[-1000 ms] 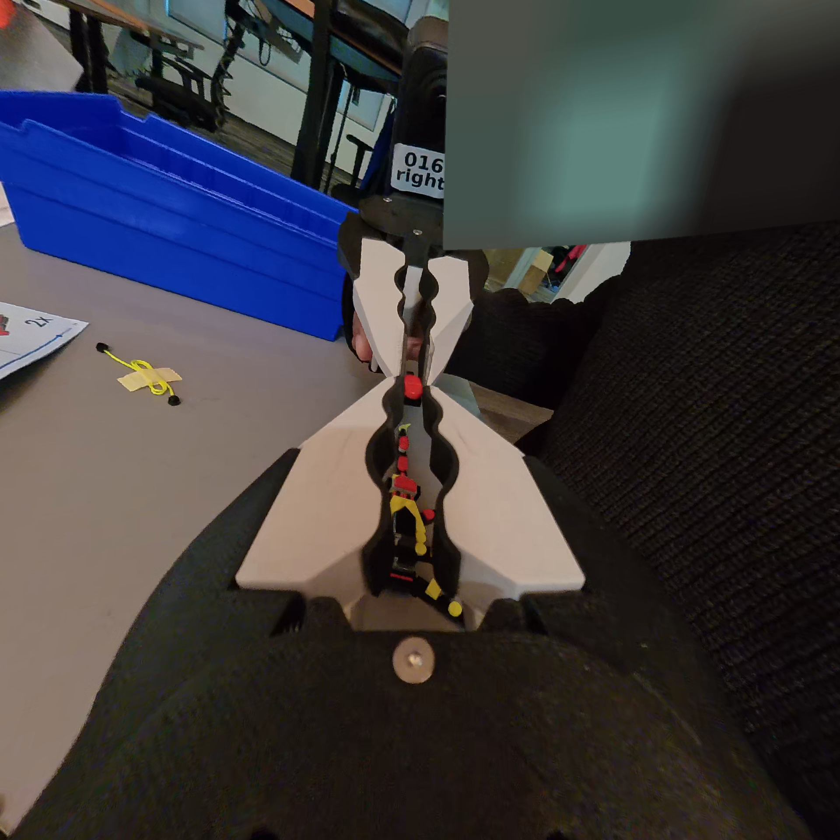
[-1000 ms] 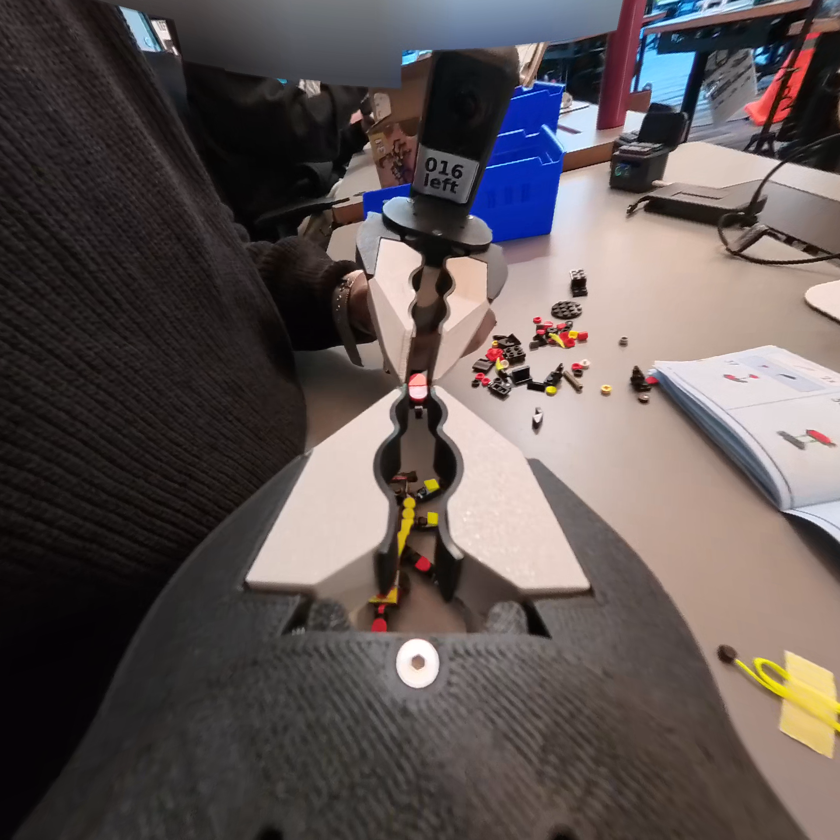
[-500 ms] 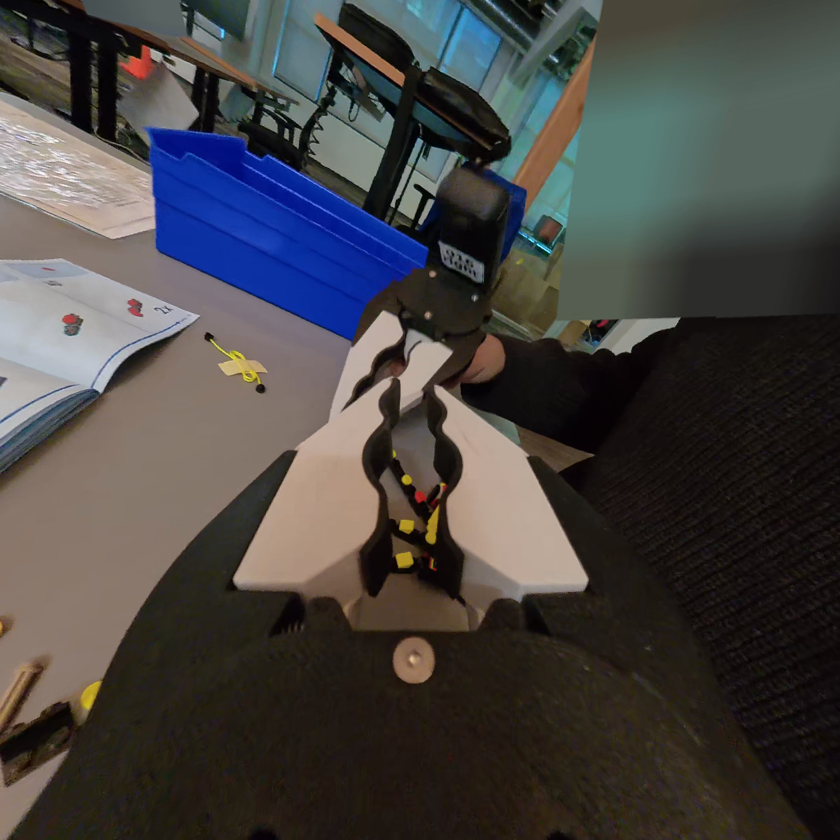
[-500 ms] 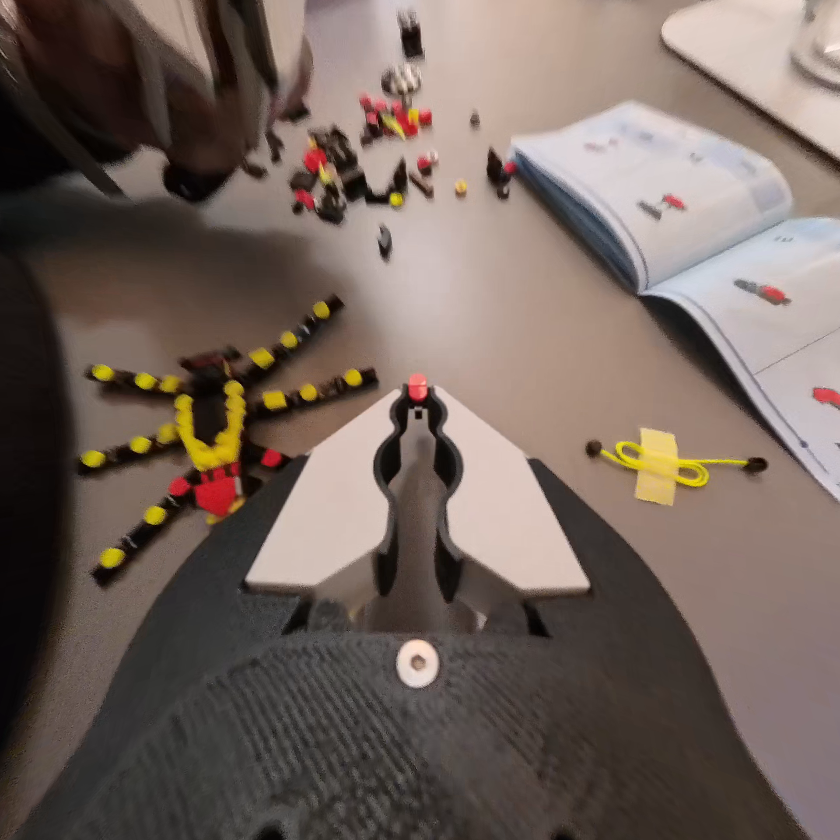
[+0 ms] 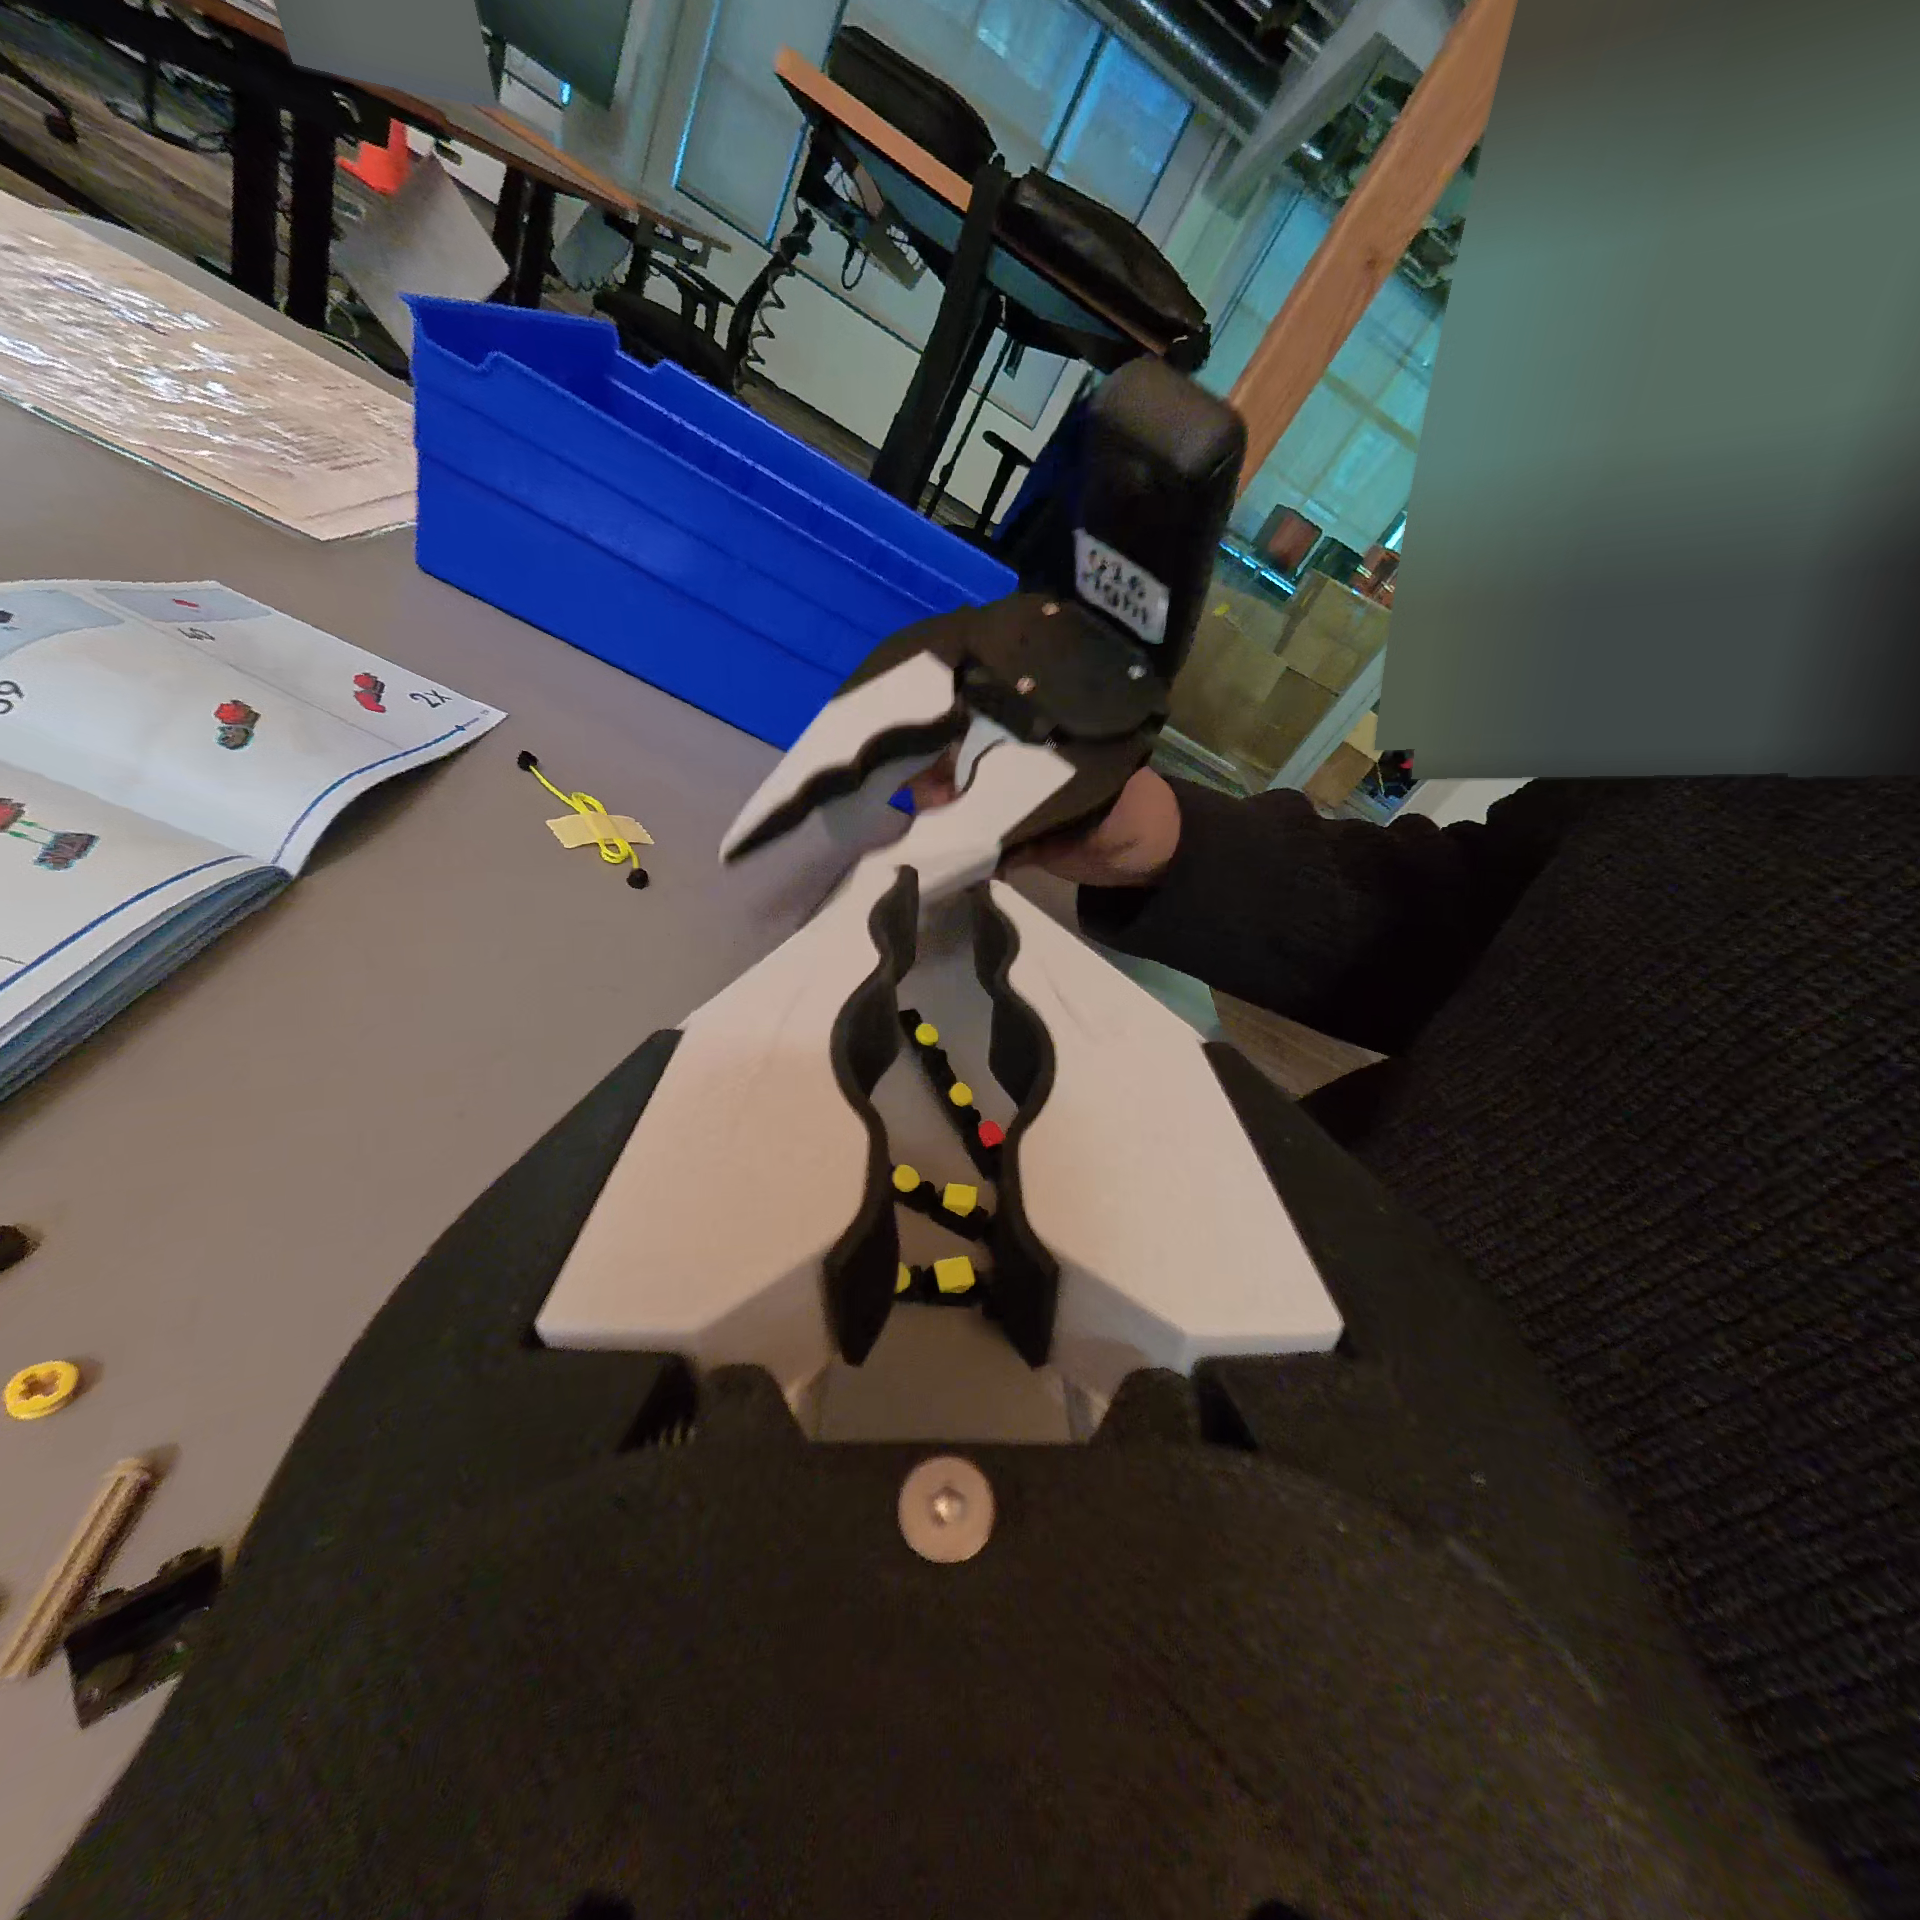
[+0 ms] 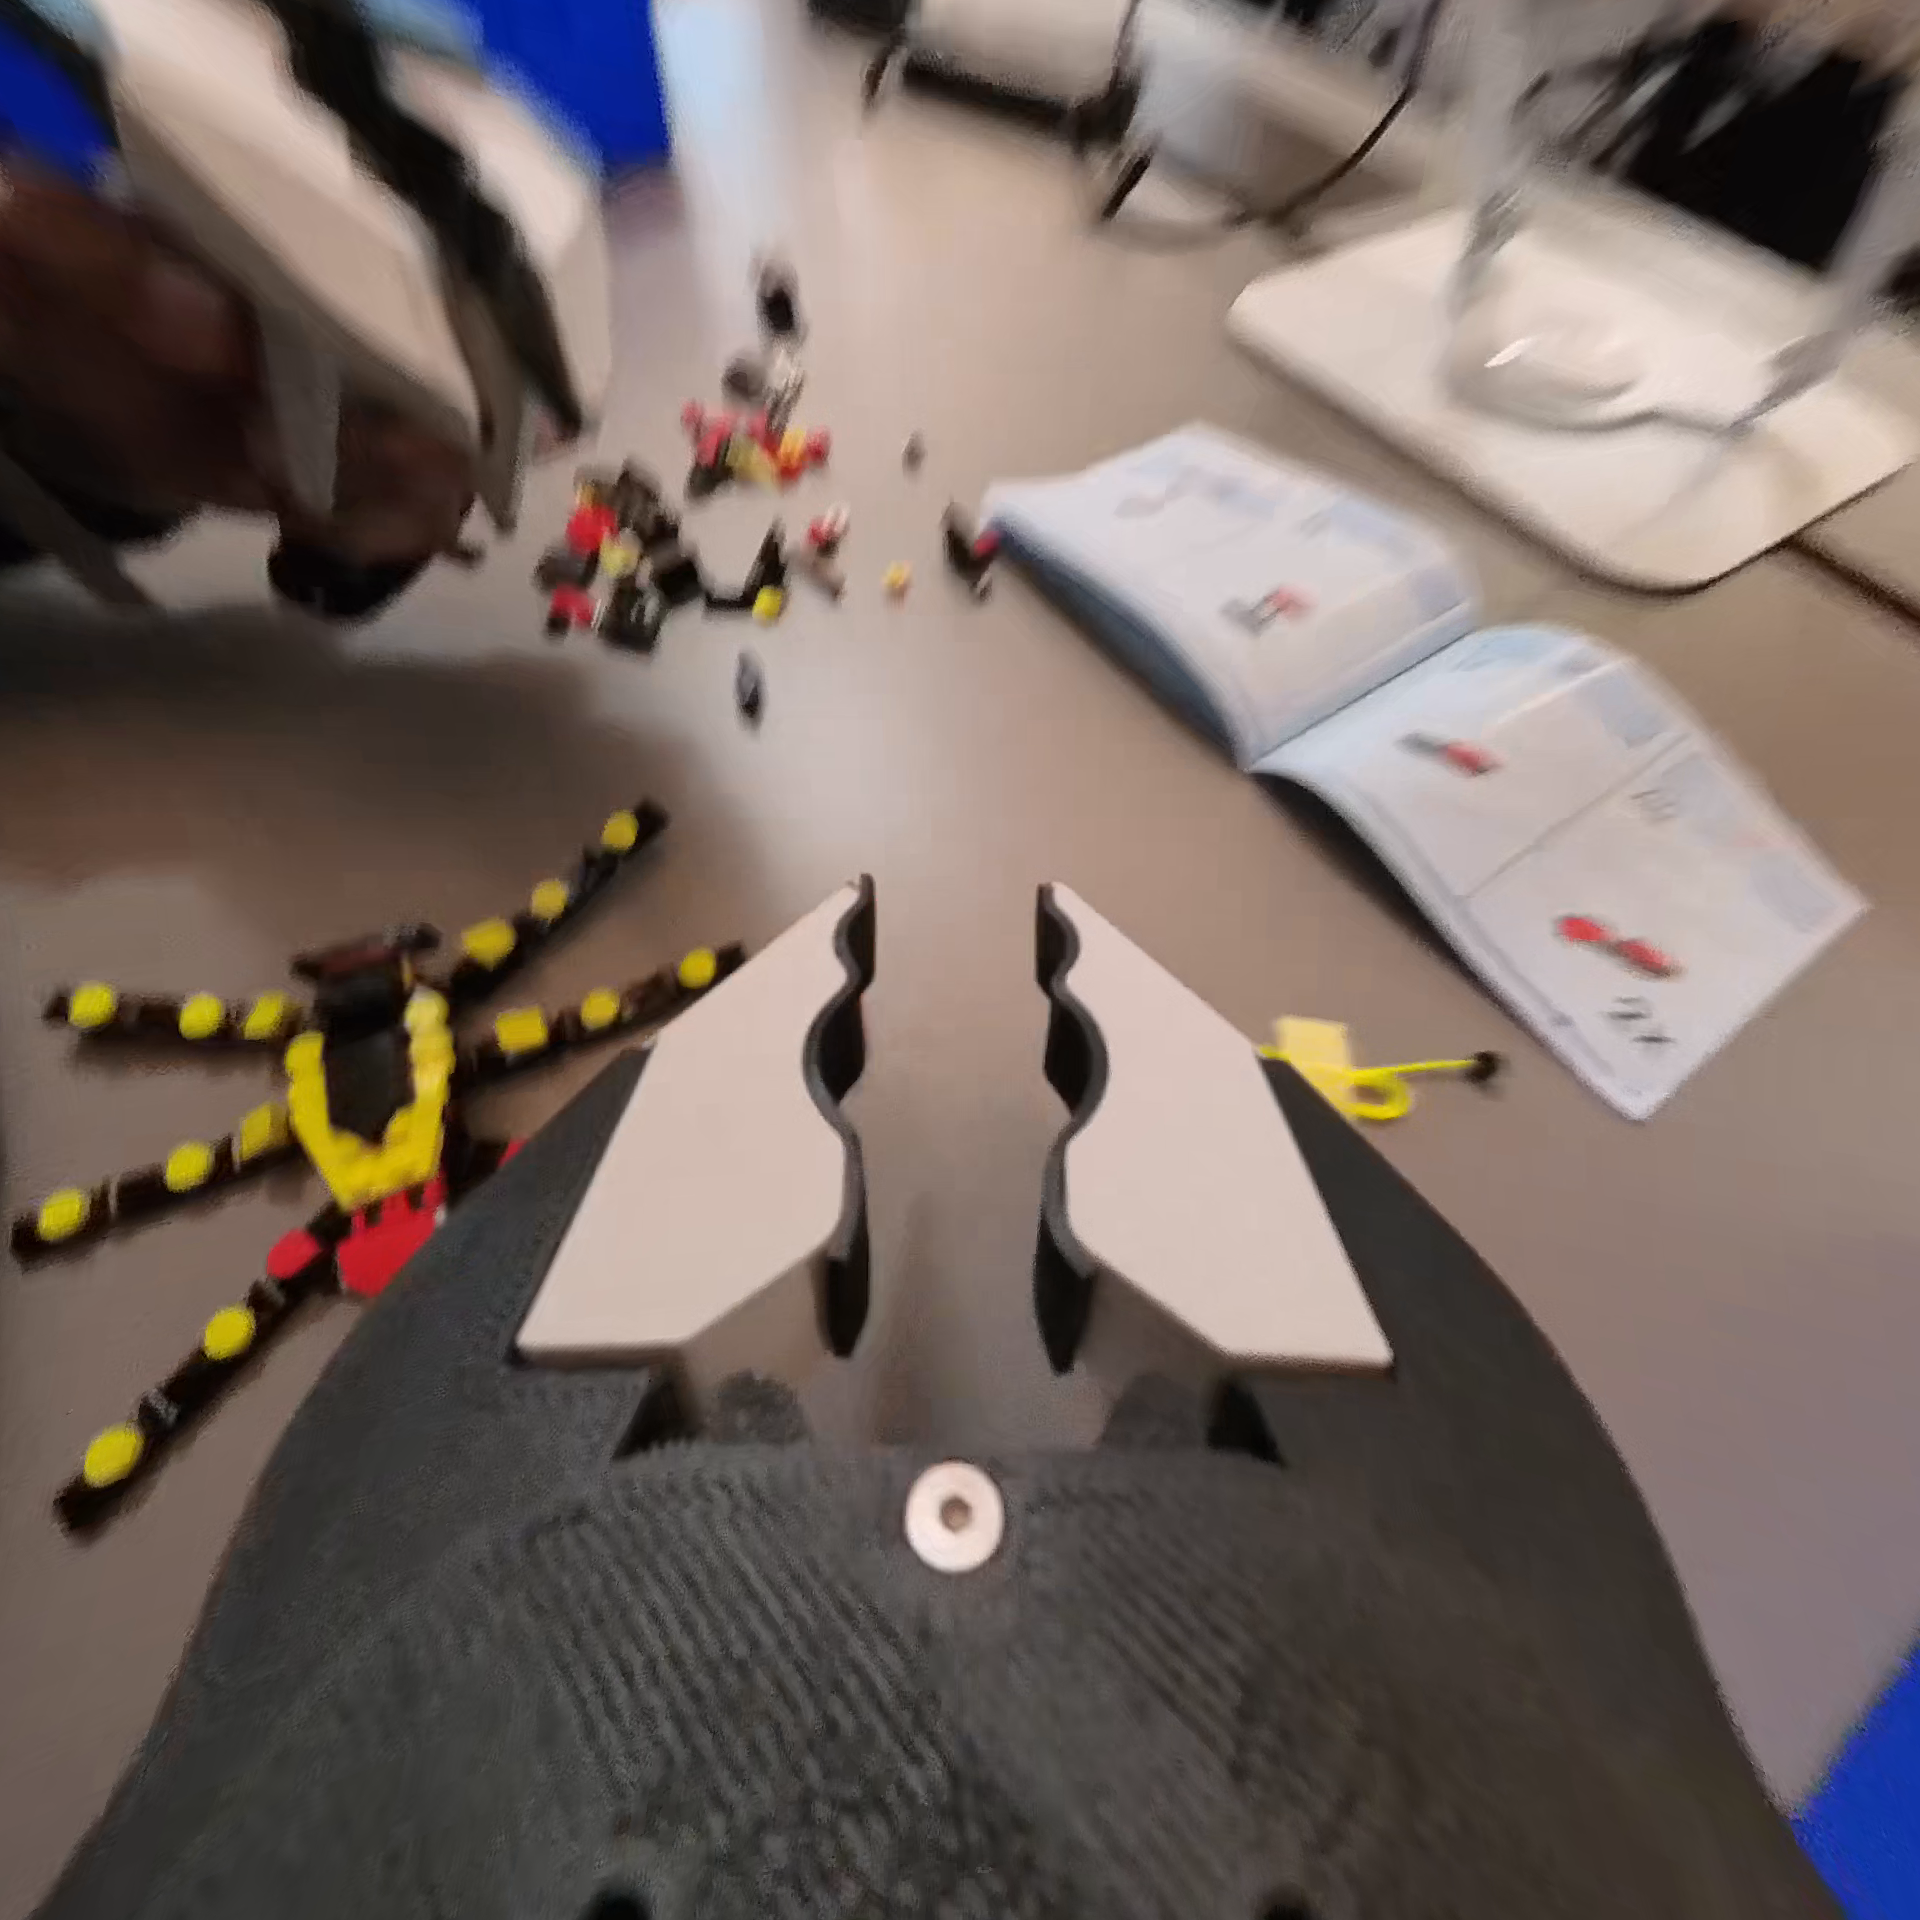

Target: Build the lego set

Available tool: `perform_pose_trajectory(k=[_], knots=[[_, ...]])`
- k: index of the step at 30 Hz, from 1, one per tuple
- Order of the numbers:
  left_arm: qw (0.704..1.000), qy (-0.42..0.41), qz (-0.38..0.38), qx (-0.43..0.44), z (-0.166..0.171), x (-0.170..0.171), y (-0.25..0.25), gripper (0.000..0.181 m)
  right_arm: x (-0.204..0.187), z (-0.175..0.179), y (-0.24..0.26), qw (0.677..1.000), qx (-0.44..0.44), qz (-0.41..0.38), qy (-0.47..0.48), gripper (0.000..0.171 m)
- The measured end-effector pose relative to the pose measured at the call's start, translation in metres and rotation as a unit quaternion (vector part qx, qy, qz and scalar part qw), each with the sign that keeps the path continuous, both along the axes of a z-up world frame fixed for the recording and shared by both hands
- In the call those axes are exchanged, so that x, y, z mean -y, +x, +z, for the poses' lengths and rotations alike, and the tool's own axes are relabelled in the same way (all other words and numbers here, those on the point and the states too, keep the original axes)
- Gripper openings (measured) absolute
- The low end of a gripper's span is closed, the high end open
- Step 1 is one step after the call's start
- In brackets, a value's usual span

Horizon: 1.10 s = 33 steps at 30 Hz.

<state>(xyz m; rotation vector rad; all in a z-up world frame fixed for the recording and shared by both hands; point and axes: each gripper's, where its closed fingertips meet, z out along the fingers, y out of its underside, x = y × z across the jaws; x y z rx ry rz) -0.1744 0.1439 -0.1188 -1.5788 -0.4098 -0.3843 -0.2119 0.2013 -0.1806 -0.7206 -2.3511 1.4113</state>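
The right gripper hung above the grey table with its two fingers spread wide apart and nothing between them. The right wrist view was blurred, yet the main things could be read. The lego spider — black legs with yellow studs, a yellow and red body — lay flat on the table to the left of this gripper, its near legs partly hidden behind the gripper's black shell. Beyond it, a loose pile of small lego pieces in black, red and yellow lay scattered. An open instruction booklet lay to the right, and a yellow loop with tape just beside the right finger.

The left gripper had its fingers almost together at the tips, with nothing held; through the wavy gap between them some spider legs showed on the table below. In the left wrist view the right gripper appeared farther off, held by a hand in a dark sleeve. A blue bin stood behind it on the table.
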Motion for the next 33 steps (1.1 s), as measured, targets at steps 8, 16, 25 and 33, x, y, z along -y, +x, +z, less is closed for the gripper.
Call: perform_pose_trajectory(k=[8,16,25,33], knots=[[0.998,-0.031,0.055,-0.009,-0.001,0.011,-0.01,0.017,-0.034,0.04,-0.003,0.989,-0.039,-0.134,-0.042,0.035],[0.992,-0.1,0.077,-0.028,-0.027,0.014,-0.015,0.068,-0.03,0.0,0.001,0.985,-0.084,-0.114,0.103,0.037],[0.989,-0.103,0.088,-0.052,-0.031,0.015,-0.018,0.061,-0.019,0.007,0.013,0.991,-0.088,-0.075,0.065,0.034],[0.987,-0.121,0.083,-0.072,-0.036,0.01,-0.014,0.053,-0.007,-0.001,0.019,0.99,-0.094,-0.054,0.09,0.032]])
